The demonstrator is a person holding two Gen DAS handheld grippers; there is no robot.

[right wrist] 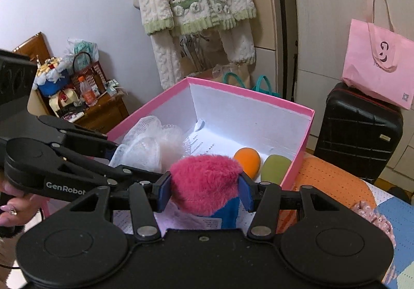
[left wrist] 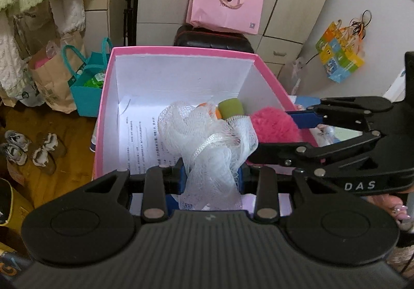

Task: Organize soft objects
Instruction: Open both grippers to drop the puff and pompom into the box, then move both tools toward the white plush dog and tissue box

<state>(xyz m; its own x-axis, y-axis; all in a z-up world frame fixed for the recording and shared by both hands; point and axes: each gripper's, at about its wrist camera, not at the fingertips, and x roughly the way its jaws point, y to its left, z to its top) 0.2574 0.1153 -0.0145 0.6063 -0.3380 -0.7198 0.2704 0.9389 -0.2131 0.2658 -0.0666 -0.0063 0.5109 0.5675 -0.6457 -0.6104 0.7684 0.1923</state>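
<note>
A pink box (left wrist: 108, 87) with a white inside stands in front of me; it also shows in the right wrist view (right wrist: 300, 159). My left gripper (left wrist: 211, 175) is shut on a white mesh bath pouf (left wrist: 207, 139) and holds it over the box's near side. My right gripper (right wrist: 205, 192) is shut on a fuzzy pink ball (right wrist: 204, 180) with a blue part below it, at the box's near edge. The pink ball also shows in the left wrist view (left wrist: 271, 123). An orange sponge (right wrist: 247, 159) and a green sponge (right wrist: 275, 168) lie on the box floor.
A printed paper sheet (left wrist: 139, 139) lines the box floor. A black suitcase (right wrist: 357, 131) with a pink bag (right wrist: 377, 61) on it stands behind. Teal and paper bags (left wrist: 85, 87) and shoes (left wrist: 28, 152) are on the wooden floor at left. An orange cloth (right wrist: 331, 185) lies beside the box.
</note>
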